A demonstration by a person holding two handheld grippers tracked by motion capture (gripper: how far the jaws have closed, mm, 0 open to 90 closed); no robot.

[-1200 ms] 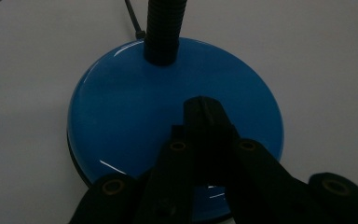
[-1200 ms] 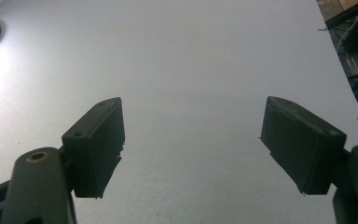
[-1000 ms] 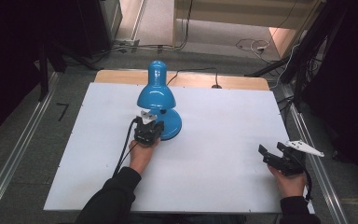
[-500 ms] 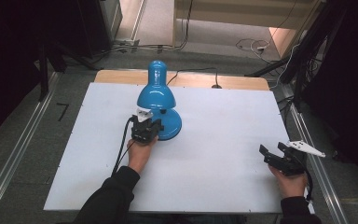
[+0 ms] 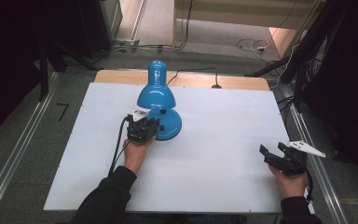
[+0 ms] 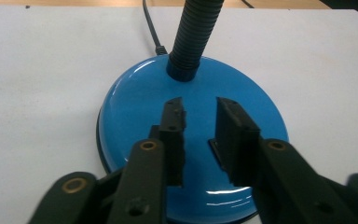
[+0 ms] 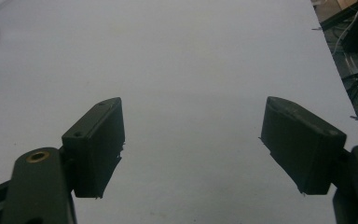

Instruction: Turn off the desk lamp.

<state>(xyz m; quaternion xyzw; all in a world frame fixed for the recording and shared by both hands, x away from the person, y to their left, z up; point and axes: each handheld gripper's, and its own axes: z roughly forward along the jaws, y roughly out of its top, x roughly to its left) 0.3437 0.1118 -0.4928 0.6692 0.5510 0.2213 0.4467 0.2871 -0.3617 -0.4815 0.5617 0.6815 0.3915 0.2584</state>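
Observation:
A blue desk lamp stands at the middle back of the white table, its shade (image 5: 155, 94) bent over its round base (image 5: 170, 125). My left gripper (image 5: 148, 124) hovers over the near left part of that base (image 6: 135, 107). Its jaws are a narrow gap apart and hold nothing (image 6: 199, 106). A small black switch (image 6: 213, 148) on the base shows just under the right jaw. The black ribbed neck (image 6: 193, 37) rises behind. My right gripper (image 5: 272, 148) rests near the table's right edge, wide open and empty (image 7: 193, 121).
The lamp's black cord (image 5: 193, 71) runs off the back of the table over a wooden strip (image 5: 233, 82). Metal rails (image 5: 23, 149) flank the table. Cables lie on the floor behind. Bare white tabletop (image 5: 223, 140) lies between my two grippers.

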